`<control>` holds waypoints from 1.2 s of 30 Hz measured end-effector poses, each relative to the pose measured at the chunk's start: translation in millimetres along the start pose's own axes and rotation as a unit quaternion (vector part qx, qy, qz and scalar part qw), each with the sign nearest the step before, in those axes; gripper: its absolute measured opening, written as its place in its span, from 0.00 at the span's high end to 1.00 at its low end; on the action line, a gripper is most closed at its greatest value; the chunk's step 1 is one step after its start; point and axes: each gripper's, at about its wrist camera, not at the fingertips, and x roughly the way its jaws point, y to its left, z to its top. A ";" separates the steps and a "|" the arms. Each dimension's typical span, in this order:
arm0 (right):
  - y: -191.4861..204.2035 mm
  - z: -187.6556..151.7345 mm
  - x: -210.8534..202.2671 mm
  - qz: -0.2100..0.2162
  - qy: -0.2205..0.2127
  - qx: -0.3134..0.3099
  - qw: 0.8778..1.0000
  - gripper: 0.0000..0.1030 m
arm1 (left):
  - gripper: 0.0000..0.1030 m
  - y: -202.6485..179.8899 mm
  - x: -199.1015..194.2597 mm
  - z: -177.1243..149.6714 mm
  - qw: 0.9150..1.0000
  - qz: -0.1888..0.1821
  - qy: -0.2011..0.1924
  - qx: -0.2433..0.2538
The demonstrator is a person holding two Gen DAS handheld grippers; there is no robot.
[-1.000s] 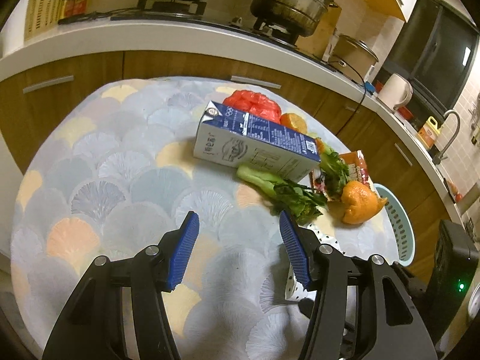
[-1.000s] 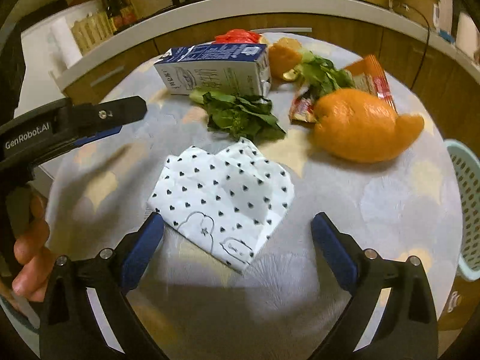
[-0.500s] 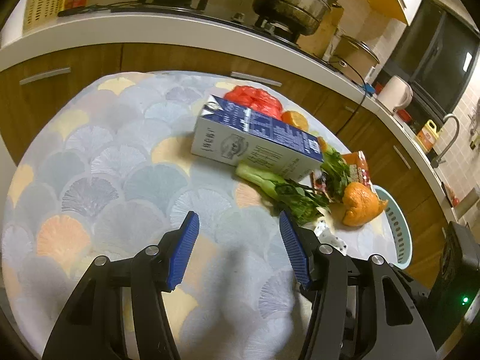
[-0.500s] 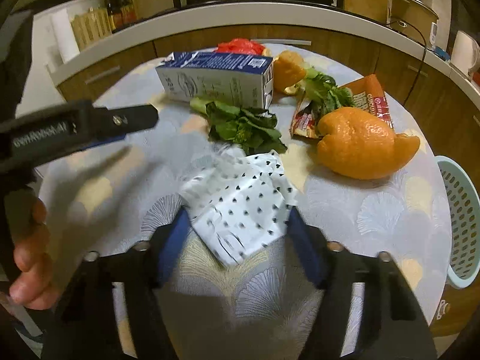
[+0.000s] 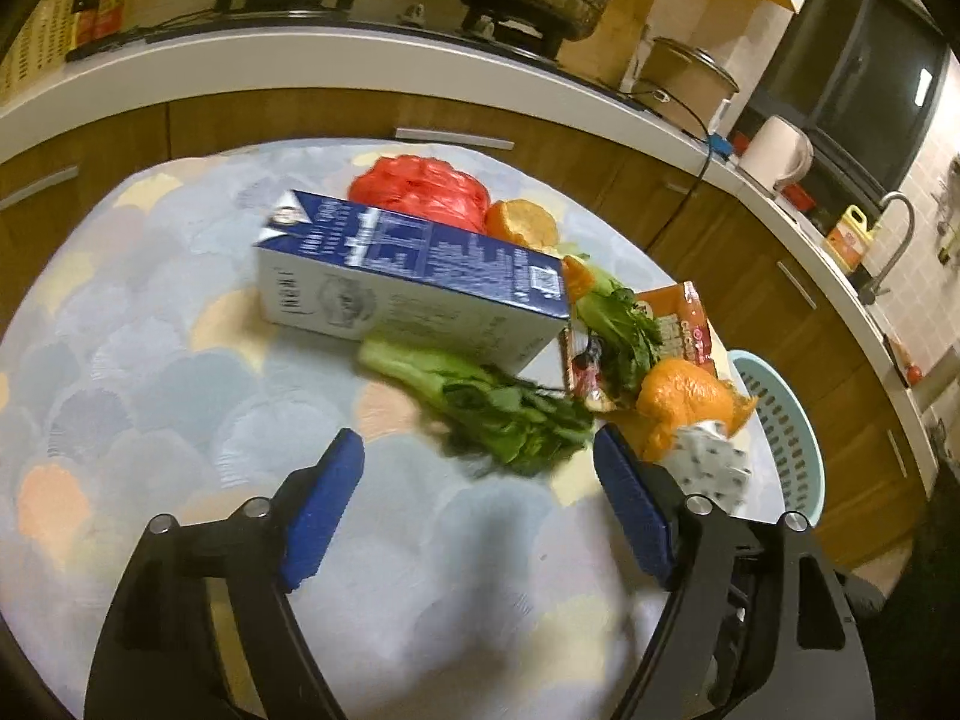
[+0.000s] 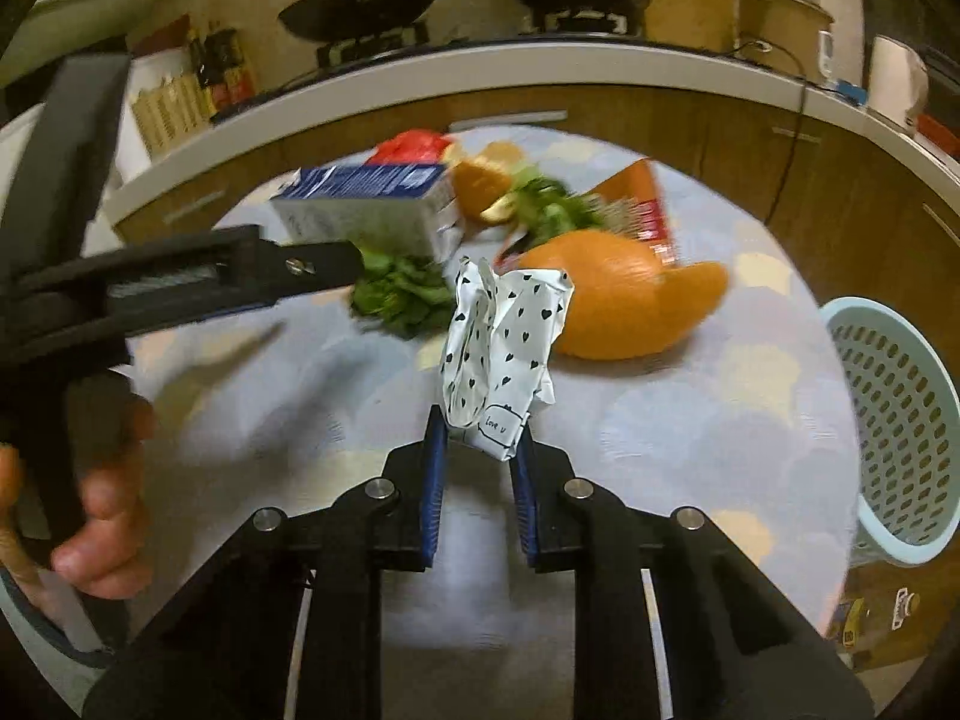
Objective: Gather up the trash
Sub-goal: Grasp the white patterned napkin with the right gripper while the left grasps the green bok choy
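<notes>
My right gripper is shut on a white paper with black hearts and holds it crumpled above the table; the paper also shows in the left wrist view. My left gripper is open and empty above the table, near a leafy green stalk. Trash lies beyond: a blue milk carton, orange peel, a snack wrapper, a red bag. A light blue basket stands off the table's right edge.
The round table has a pastel shell-pattern cloth. Behind it runs a curved kitchen counter with a stove, pots and a white kettle. The left gripper's arm crosses the right wrist view at the left.
My right gripper has closed on the heart-print paper and lifted it off the table, crumpling it. My left gripper has moved a little forward toward the greens, still open.
</notes>
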 end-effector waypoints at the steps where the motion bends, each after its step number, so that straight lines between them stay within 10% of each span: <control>1: -3.2 -0.3 0.4 -0.004 0.001 0.003 1.000 0.83 | 0.25 -2.6 5.2 1.3 1.000 -0.001 0.005 -0.003; 13: -11.5 0.4 15.4 -0.003 0.014 0.008 1.000 0.83 | 0.41 -34.9 43.4 -0.5 0.989 0.142 0.008 0.042; 15: -11.2 2.0 16.6 -0.001 0.014 0.007 1.000 0.83 | 0.61 -35.3 35.6 -4.1 0.991 0.125 0.012 0.053; 20: -8.3 2.3 17.3 0.007 0.013 -0.002 1.000 0.83 | 0.77 -15.3 -0.7 -22.7 0.994 0.079 0.008 0.079; 29: -6.9 0.0 16.3 0.009 0.014 -0.002 1.000 0.83 | 0.73 15.0 -38.1 -42.4 0.990 0.035 0.027 0.138; 33: -7.5 0.3 17.0 0.011 0.016 -0.002 1.000 0.83 | 0.38 24.1 -47.4 -41.6 0.991 0.032 0.017 0.125; 36: -6.1 0.4 15.8 0.009 0.012 -0.007 1.000 0.83 | 0.33 25.7 -51.9 -34.6 0.995 -0.008 0.012 0.098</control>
